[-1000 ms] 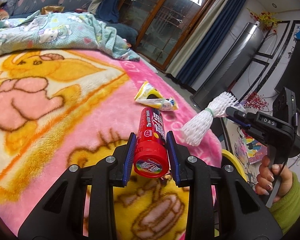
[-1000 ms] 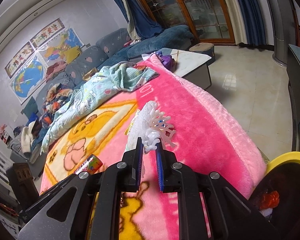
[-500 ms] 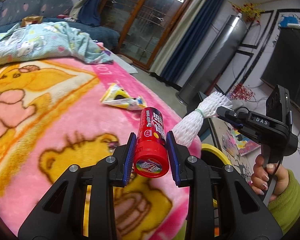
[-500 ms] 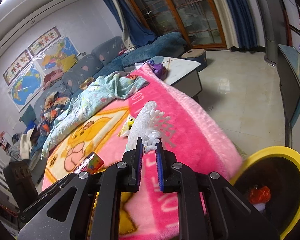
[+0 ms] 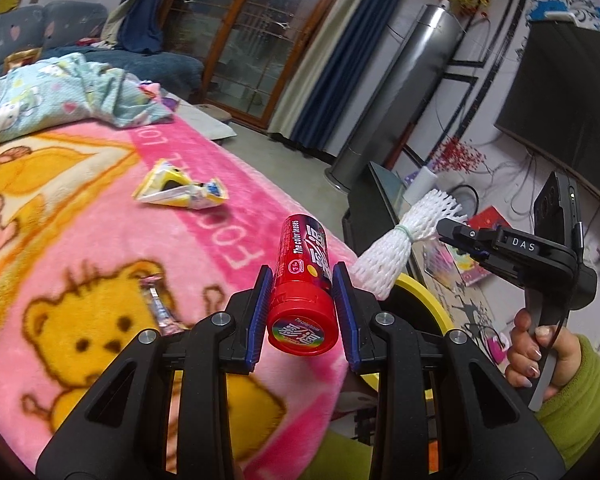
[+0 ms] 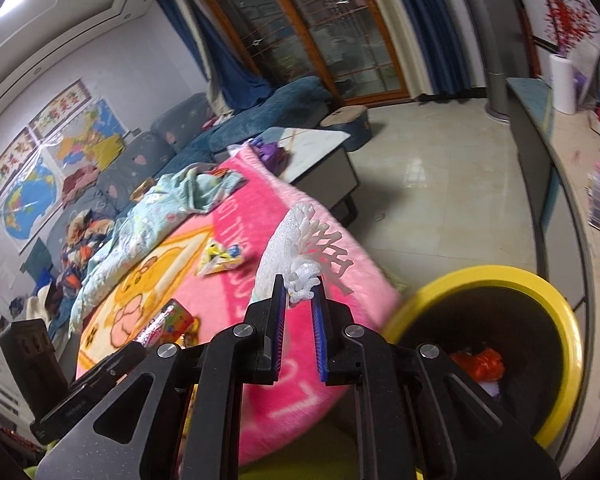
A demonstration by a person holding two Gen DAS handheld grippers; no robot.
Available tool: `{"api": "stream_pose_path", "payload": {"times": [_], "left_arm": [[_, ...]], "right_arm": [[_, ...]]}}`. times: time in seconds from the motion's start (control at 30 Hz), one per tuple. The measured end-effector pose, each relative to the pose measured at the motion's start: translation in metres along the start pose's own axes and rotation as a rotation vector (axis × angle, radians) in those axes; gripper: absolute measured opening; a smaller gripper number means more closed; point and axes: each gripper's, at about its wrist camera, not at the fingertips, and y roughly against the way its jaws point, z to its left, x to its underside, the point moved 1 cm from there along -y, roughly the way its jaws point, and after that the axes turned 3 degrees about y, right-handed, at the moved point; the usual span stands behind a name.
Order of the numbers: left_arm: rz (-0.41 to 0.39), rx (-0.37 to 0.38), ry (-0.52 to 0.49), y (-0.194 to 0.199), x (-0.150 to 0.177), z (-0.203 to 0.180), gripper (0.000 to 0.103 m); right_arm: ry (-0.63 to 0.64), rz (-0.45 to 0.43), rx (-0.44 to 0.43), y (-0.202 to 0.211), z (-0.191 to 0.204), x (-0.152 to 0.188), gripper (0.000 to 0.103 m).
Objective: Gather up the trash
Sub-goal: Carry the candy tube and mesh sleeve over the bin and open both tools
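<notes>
Between the blue pads of the left gripper (image 5: pixel 302 286) sits a red candy tube (image 5: pixel 303 280), clamped tight, its side reading "The color teases". Beside it the right gripper (image 6: pixel 299 307) pinches a white foam net (image 6: pixel 296 248) by its bunched end; its housing is marked "DAS". Both hang over the near edge of the pink blanket (image 5: pixel 224 232), printed with a yellow bear. A yellow-rimmed bin (image 6: pixel 556 308) stands below that edge. Farther up the blanket lie a crumpled yellow wrapper (image 5: pixel 178 193) and a small candy wrapper (image 5: pixel 158 306).
</notes>
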Motion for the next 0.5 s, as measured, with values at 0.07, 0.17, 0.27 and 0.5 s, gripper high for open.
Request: {"api": "stream_pose_path", "payload": {"times": [0.07, 0.17, 0.27, 0.5], "left_arm": [[0.006, 0.008, -0.011, -0.004, 0.001, -0.006, 0.024], [0.017, 0.023, -0.026, -0.010, 0.004, -0.017, 0.024], [0.026, 0.040, -0.044, -0.017, 0.006, -0.027, 0.024], [0.067, 0.084, -0.111, -0.038, 0.014, -0.058, 0.024]], "right_arm": [[-0.011, -0.009, 0.024, 0.006, -0.008, 0.001, 0.013], [-0.028, -0.018, 0.066, 0.016, -0.023, 0.006, 0.013], [-0.033, -0.023, 0.110, 0.022, -0.036, 0.012, 0.013], [-0.075, -0.028, 0.186, 0.031, -0.066, 0.022, 0.013]]}}
